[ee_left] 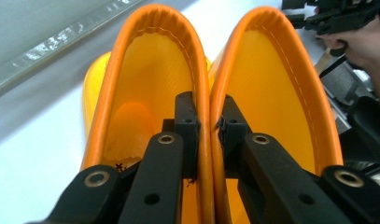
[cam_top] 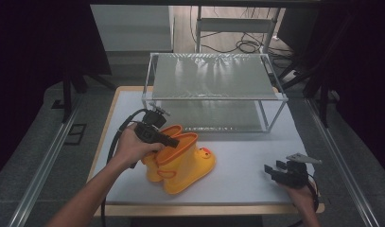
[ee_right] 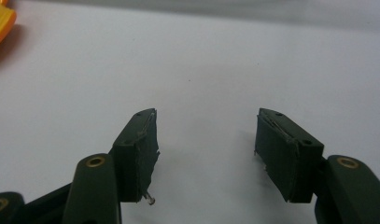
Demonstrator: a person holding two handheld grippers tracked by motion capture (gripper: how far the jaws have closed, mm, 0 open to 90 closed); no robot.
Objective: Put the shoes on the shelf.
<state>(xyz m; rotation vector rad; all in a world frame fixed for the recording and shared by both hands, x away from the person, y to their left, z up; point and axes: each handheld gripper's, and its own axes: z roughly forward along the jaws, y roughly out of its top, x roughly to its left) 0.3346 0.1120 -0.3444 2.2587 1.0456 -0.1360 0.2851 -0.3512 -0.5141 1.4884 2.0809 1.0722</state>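
High view: a pair of yellow rubber boots with orange rims stands left of centre on the white table, near a clear two-shelf rack. The left gripper sits at the boot tops; the right gripper rests at the near right.

Left gripper view: the jaws pinch the boots' two adjoining rims together.

Right gripper view: the jaws stand wide apart, holding nothing.

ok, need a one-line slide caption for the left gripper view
Left tool pinches the touching inner rims of two yellow rain boots together, one jaw inside each boot.
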